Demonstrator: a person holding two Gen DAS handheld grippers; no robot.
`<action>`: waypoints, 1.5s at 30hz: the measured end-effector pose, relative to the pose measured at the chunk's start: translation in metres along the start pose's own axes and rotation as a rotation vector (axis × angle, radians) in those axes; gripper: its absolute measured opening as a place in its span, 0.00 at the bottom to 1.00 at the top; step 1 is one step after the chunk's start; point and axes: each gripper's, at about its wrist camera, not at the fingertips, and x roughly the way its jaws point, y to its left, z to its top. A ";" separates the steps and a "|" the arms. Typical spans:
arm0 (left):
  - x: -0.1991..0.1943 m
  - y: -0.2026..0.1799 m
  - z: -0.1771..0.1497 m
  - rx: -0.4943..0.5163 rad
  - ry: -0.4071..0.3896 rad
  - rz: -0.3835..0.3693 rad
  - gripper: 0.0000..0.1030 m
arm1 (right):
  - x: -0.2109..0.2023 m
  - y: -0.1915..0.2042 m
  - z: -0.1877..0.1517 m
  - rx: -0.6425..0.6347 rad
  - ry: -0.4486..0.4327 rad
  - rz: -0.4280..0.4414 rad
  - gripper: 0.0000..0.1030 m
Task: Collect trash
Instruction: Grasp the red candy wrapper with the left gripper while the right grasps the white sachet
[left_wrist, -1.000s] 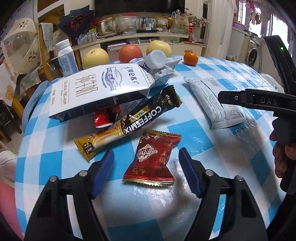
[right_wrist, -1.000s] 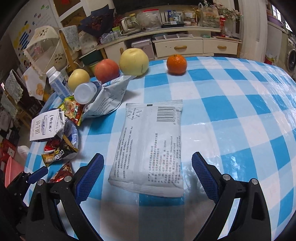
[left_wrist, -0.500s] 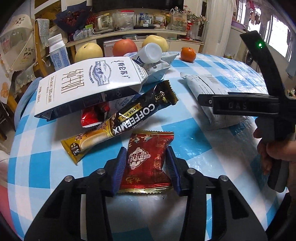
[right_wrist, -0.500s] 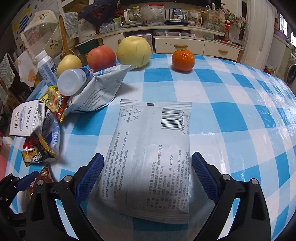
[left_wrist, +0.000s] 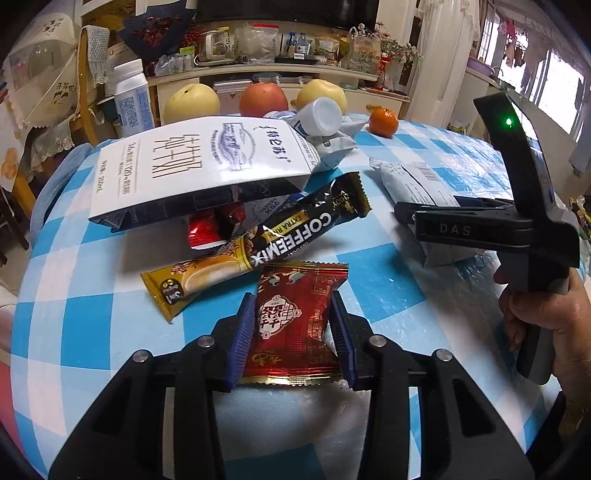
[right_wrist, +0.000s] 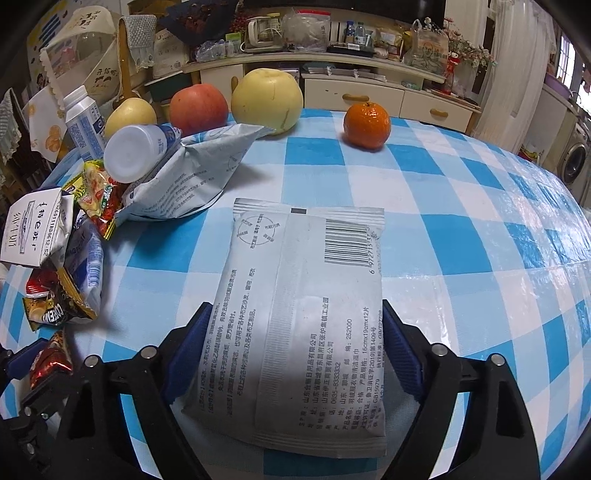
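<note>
My left gripper (left_wrist: 291, 334) has just been closing and its blue pads now press both long sides of the red candy wrapper (left_wrist: 291, 325), which lies flat between my jaws on the checked tablecloth (left_wrist: 369, 280). Just ahead of the jaws, the wrapper's far end touches the coffee mix sachet (left_wrist: 266, 243), and beyond that sits the white carton (left_wrist: 199, 166).

My right gripper (right_wrist: 295, 354) has also just been closing, around the grey wipes packet (right_wrist: 306, 306); the pads sit at its two edges and seem to touch, but I can't tell whether they really bite yet.

So I judge this the pick-up step, both hands at once. Next I need a firm pinch on the right, then a straight lift with each hand, keeping the left clear of the sachet so it isn't dragged along
</note>
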 end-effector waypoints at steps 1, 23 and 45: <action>-0.001 0.002 0.000 -0.004 -0.003 -0.004 0.41 | -0.001 -0.001 0.000 0.005 -0.003 0.005 0.78; -0.043 0.037 -0.003 -0.076 -0.101 -0.060 0.40 | -0.048 -0.019 -0.022 0.167 -0.105 0.168 0.76; -0.101 0.100 -0.015 -0.211 -0.237 -0.022 0.40 | -0.122 0.077 -0.049 0.090 -0.200 0.325 0.76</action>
